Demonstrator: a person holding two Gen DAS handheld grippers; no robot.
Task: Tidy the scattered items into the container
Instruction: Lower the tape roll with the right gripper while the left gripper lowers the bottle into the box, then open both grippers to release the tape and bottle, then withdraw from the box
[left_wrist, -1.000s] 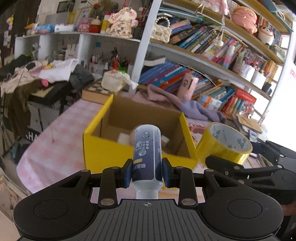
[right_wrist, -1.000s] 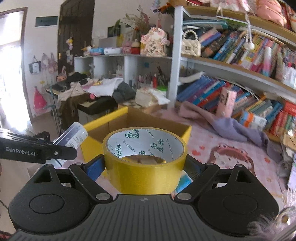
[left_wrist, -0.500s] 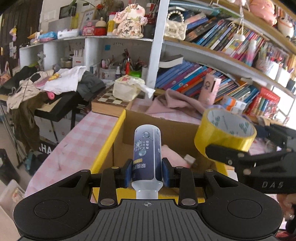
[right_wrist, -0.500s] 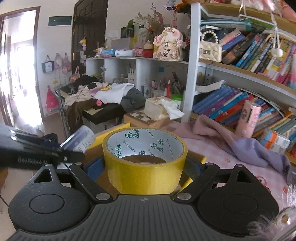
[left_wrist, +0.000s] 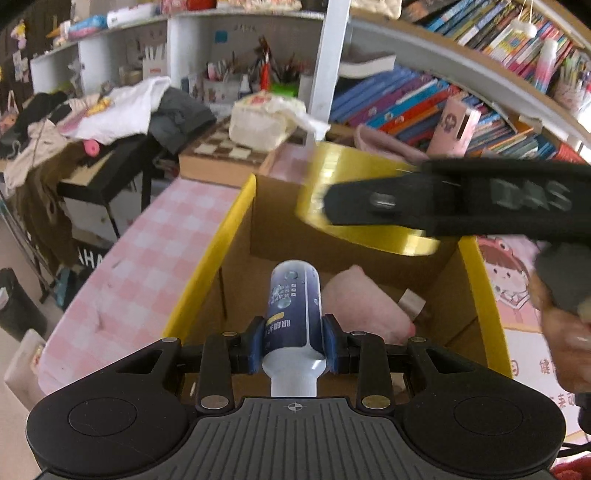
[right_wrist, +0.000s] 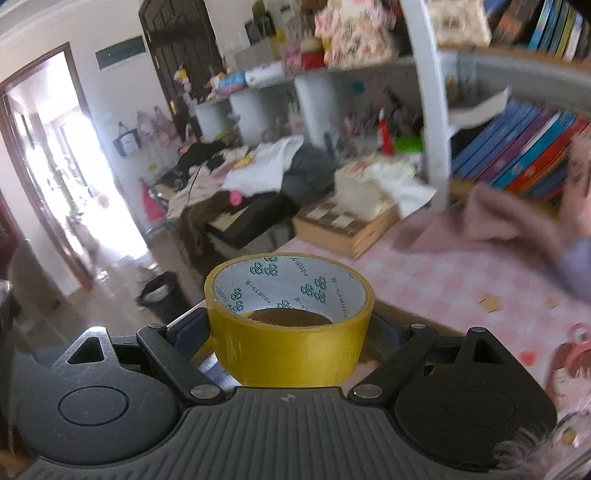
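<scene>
My left gripper (left_wrist: 293, 341) is shut on a white and dark blue bottle (left_wrist: 293, 306), held over the near side of the open yellow cardboard box (left_wrist: 207, 258). My right gripper (right_wrist: 290, 334) is shut on a roll of yellow tape (right_wrist: 290, 332). In the left wrist view that gripper and the tape roll (left_wrist: 354, 199) hang over the far right part of the box. A pink soft item (left_wrist: 362, 302) and a small white piece (left_wrist: 412, 301) lie inside the box.
The box sits on a pink checked tablecloth (left_wrist: 140, 266). A chessboard box (left_wrist: 221, 155) with a white tissue pack (left_wrist: 262, 123) stands behind it. A pink cloth (right_wrist: 491, 221) lies by the bookshelf (left_wrist: 424, 99). A black bin (right_wrist: 160, 295) stands on the floor.
Both grippers have moved forward over the box. The tape roll has swung left across the box's far side, and the bottle now hangs over the box's inside.
</scene>
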